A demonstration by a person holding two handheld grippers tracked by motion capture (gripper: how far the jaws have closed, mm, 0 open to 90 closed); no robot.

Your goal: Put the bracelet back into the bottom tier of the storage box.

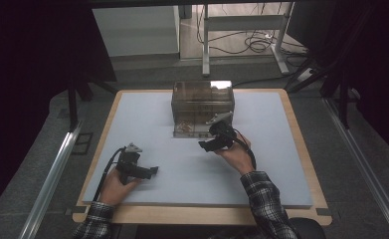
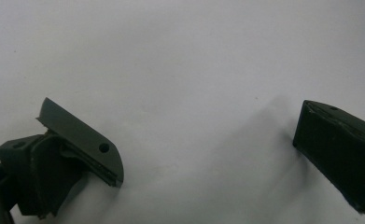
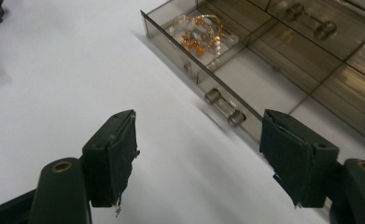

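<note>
One smoky drawer cabinet [image 1: 202, 107] at the desk's [image 1: 281, 184] far edge, bottom drawer [image 3: 203, 70] open holding jewellery [image 3: 200, 32]; two tongs, left tongs [image 1: 153, 171] and right tongs [image 1: 202, 145], both with jaws apart and empty.

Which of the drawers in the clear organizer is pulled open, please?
The bottom drawer, the one holding the gold jewellery, is pulled out toward the right gripper. The drawers above it sit flush in the clear organizer.
</note>
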